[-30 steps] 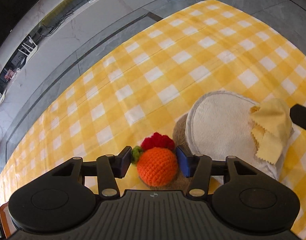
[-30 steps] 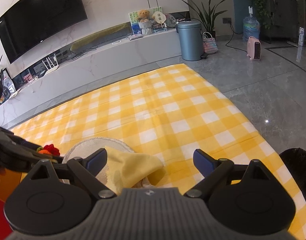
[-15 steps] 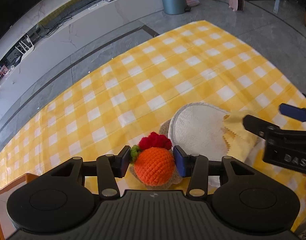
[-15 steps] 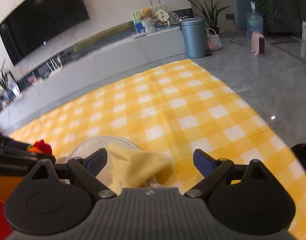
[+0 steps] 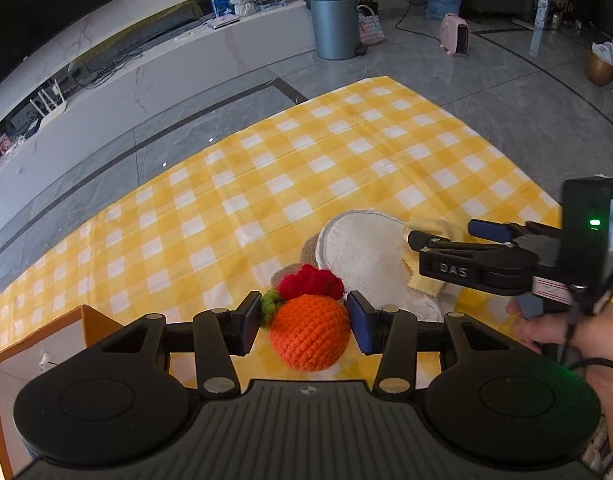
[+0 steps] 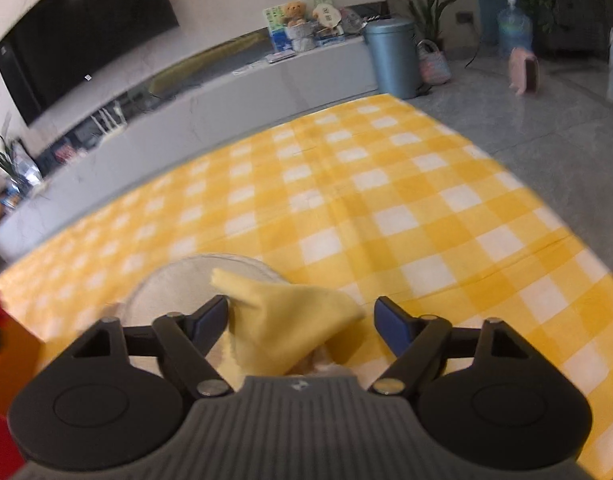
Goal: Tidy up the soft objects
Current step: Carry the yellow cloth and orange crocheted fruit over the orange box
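Note:
My left gripper (image 5: 306,322) is shut on an orange crochet fruit (image 5: 310,338) with a red tuft and a green leaf, held up off the yellow checked cloth (image 5: 306,168). Behind it lies a round white pad (image 5: 362,244) with a crumpled yellow cloth (image 5: 434,226) on its right side. In the right wrist view the yellow cloth (image 6: 290,320) sits between the jaws of my right gripper (image 6: 302,320), which are closing. The left pad is at the cloth's edge and the right pad stands apart from it. The right gripper (image 5: 440,231) also shows in the left wrist view.
An open box with an orange rim (image 5: 46,344) stands at the lower left, and its orange side (image 6: 10,344) also shows in the right wrist view. A brownish round pad (image 5: 306,248) peeks from under the white one. A person's hand (image 5: 546,332) holds the right gripper. Grey floor surrounds the cloth.
The left gripper has risen with the orange fruit, and the box has come into its view. The right gripper has sunk toward the yellow cloth and its jaws have narrowed.

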Tool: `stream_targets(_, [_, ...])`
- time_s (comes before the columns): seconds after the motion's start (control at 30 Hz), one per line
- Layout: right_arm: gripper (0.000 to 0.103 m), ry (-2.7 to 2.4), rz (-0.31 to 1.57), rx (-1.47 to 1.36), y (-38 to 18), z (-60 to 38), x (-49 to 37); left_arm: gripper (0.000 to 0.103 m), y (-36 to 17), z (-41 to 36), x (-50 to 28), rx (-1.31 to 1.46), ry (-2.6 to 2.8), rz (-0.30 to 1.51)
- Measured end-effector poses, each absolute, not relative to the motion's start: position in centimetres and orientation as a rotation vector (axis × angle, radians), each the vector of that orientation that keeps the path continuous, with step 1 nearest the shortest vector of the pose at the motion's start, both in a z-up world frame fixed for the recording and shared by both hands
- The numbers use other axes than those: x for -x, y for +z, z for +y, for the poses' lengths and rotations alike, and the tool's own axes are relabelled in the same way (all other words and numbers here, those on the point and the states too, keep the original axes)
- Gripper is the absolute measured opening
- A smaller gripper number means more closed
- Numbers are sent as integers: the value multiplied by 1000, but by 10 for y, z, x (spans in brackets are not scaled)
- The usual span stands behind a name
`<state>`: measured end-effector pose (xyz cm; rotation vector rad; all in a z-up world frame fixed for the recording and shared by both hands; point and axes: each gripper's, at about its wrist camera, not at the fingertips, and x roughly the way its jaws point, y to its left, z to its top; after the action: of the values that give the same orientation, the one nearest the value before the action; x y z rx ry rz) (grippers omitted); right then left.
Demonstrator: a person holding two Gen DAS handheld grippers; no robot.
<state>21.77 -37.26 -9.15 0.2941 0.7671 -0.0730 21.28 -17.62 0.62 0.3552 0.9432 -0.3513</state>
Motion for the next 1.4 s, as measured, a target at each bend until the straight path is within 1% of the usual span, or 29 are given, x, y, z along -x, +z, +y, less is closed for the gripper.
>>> stream_targets(0.07, [69, -94, 777, -233, -95, -370, -219, 53, 7, -175, -209, -364, -340, 927])
stream_targets(0.1, [62, -95, 781, -215, -97, -370, -219, 53, 7, -174, -208, -364, -331, 927])
stream_targets(0.13, [52, -90, 780, -211, -98, -370, -219, 53, 6, -173, -207, -360, -326, 929])
stream_targets(0.17, [46, -78, 782, -217, -99, -371, -218, 53, 6, -171, -205, -356, -327, 932])
stream_targets(0.2, [36, -64, 788, -228, -99, -373, -218, 53, 6, -170, -203, -354, -330, 934])
stream_targets(0.23, [24, -54, 789, -237, -98, -374, -218, 53, 7, -168, -201, -354, -333, 931])
stream_targets(0.3, [8, -56, 778, -229, -94, -375, -216, 53, 10, -167, -196, -366, -351, 927])
stream_targets(0.43, [5, -75, 688, -238, -71, -381, -202, 53, 20, -164, -189, -379, -360, 914])
stream_targets(0.53, [5, -56, 616, -279, -51, -388, -191, 53, 27, -162, -184, -375, -364, 898])
stream_targets(0.77, [5, 9, 532, -377, -23, -392, -174, 53, 40, -149, -176, -348, -325, 874])
stream_targets(1.1, [5, 100, 493, -354, -6, -376, -156, 53, 71, -111, -160, -244, -270, 800])
stream_targets(1.4, [5, 131, 474, -297, -1, -357, -151, 53, 103, -35, -125, -69, -224, 699])
